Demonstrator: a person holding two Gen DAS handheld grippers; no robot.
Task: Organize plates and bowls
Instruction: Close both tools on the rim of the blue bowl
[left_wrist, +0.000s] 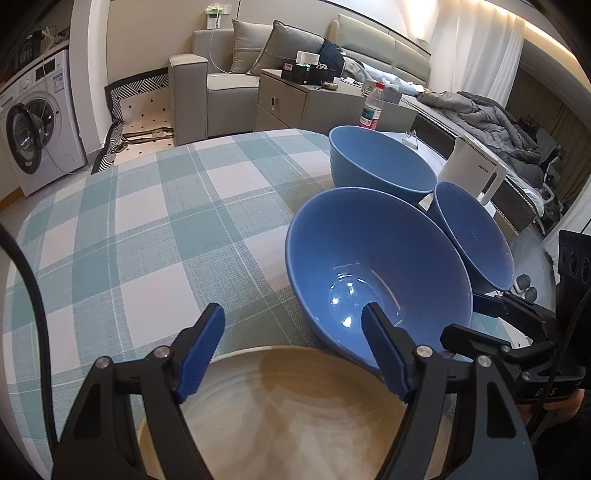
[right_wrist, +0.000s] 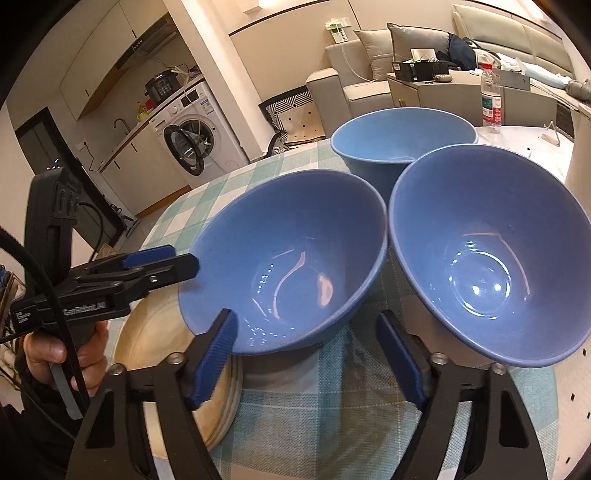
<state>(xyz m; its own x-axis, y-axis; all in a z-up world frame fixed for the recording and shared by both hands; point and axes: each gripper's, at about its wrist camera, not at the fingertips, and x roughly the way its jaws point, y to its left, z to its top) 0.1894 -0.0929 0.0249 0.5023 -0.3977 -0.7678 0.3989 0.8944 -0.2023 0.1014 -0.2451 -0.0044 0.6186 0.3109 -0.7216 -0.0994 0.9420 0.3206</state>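
Washing machine (left_wrist: 35, 122), grey sofa (left_wrist: 221, 77), water bottle (left_wrist: 371, 107), white kettle (left_wrist: 476, 170), checked tablecloth (left_wrist: 147, 221)

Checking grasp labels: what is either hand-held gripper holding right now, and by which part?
Nothing is clamped. The left hand-held gripper and the right hand-held gripper each straddle the rim of the tilted middle blue bowl, pads apart from it.

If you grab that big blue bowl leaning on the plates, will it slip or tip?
Probably slippery: the blue bowl has a glossy glaze with bright reflections. It may well tip, since it already sits tilted, its edge up on the stack of plates. It looks like hard ceramic, so stiff, and likely to chip if dropped.
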